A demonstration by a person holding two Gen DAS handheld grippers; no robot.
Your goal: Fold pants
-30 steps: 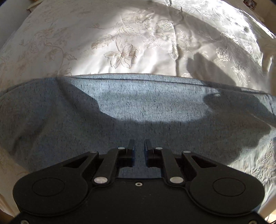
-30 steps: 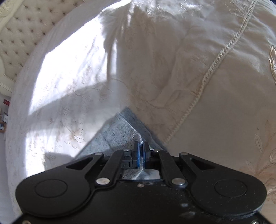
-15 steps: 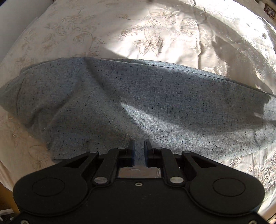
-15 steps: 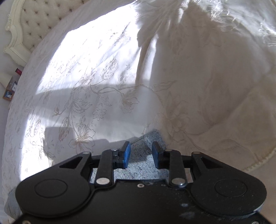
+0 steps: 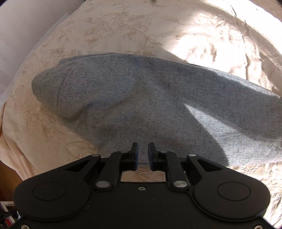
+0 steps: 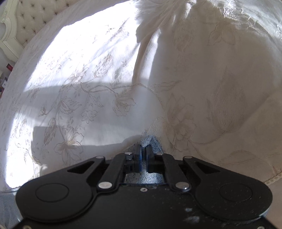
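Note:
The grey-blue pants (image 5: 141, 105) lie across the embroidered bedspread in the left wrist view, with a cuffed end at the left. My left gripper (image 5: 142, 155) sits at their near edge, its jaws narrowly apart with the fabric edge between them. In the right wrist view only a small bunched corner of the pants (image 6: 151, 141) shows. My right gripper (image 6: 143, 149) is shut on that corner and holds it just above the bedspread.
The cream floral bedspread (image 6: 88, 88) covers the bed, with a raised fold (image 6: 146, 44) running up the middle of the right wrist view. A tufted headboard (image 6: 35, 14) stands at the far left. The bed's left edge (image 5: 10, 141) drops off beside the pants.
My right gripper opened briefly, then shut again on the pants corner. The left gripper drew back, so more of the pants and the cuffed end show.

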